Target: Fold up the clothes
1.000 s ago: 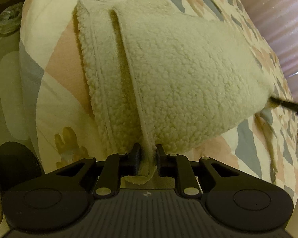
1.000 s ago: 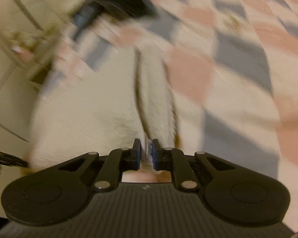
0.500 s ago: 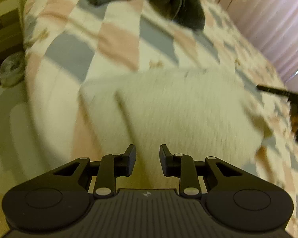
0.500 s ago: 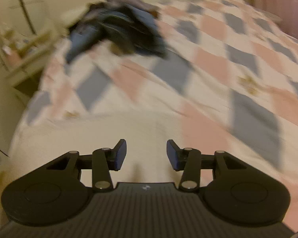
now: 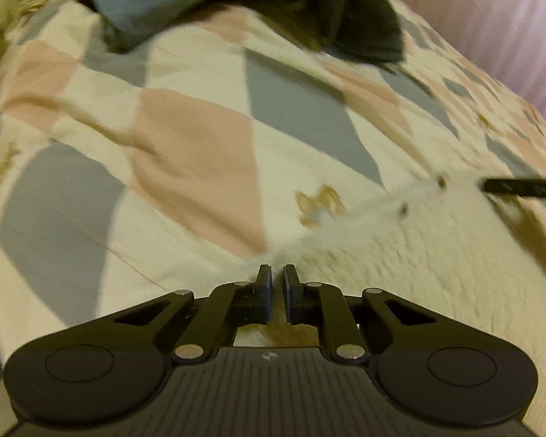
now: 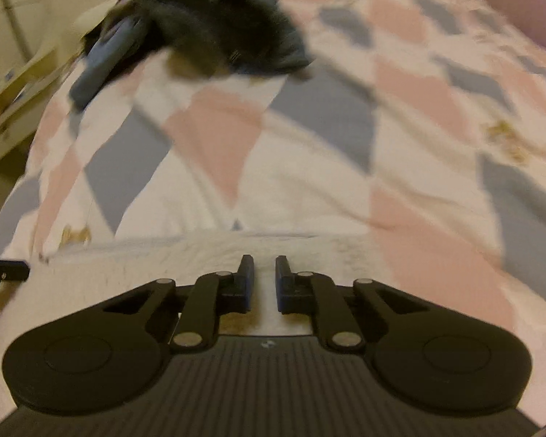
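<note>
Change: a second ago both grippers pinched the cream fleece garment's edge; both cameras now look further up the bed, toward the dark clothes pile, and the fleece lies low in both views.
Left gripper (image 5: 277,293): jaws have just been closing and stand nearly together, a thin gap between them. Fleece shows under and past the tips; whether any is pinched cannot be told through the blur.
Fleece garment (image 5: 411,255): spread flat on the bed's near edge, right of the left gripper's tips; its far edge runs across the quilt.
Right gripper (image 6: 260,284): jaws have just been closing, a narrow gap remains, nothing visibly clamped. It hovers over the fleece (image 6: 163,262), near that far edge.
Quilt (image 5: 185,153): pink, grey and cream diamonds, covering the bed.
Dark clothes pile (image 5: 258,3): unfolded, at the bed's far-left corner, well apart from the fleece.
Stage, judged: one fold laid down, next grasp pending.
Risk: a pinch may catch the quilt with the fleece, or only the top layer, dragging the fold open; blurred views suggest fast motion that could worsen aim.
</note>
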The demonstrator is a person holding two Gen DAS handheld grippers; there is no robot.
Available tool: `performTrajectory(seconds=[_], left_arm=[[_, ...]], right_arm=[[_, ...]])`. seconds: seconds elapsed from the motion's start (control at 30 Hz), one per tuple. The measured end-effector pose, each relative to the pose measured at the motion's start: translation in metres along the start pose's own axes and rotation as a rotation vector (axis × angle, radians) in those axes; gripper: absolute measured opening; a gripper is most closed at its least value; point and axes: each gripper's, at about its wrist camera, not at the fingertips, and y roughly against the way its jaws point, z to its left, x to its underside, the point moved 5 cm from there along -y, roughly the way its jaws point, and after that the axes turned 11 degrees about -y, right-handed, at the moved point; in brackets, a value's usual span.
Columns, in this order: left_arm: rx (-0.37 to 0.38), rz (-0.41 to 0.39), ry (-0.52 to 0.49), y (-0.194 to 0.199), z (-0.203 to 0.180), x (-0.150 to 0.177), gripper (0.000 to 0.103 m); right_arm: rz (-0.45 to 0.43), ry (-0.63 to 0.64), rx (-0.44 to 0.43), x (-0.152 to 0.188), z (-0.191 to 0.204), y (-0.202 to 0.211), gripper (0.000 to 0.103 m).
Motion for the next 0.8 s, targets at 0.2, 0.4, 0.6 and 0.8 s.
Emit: performTrajectory(seconds=[0.2, 0.4, 0.6, 0.8], left_arm=[[0.163, 0.009, 0.042, 0.084, -0.034, 0.041, 0.01], [0.164, 0.098, -0.034, 0.103, -0.082, 0.123, 0.016], [0.11, 0.124, 0.012, 0.107, -0.058, 0.164, 0.009], [0.123, 0.069, -0.003, 0.146, -0.069, 0.157, 0.007]], right_arm=[[-0.085, 0.078, -0.129, 0.056, 0.046, 0.12, 0.028], [0.028, 0.215, -0.159, 0.166, 0.094, 0.15, 0.031], [0.064, 0.099, -0.119, 0.171, 0.037, 0.137, 0.046], [-0.059, 0.024, -0.034, 0.13, 0.011, 0.172, 0.027]])
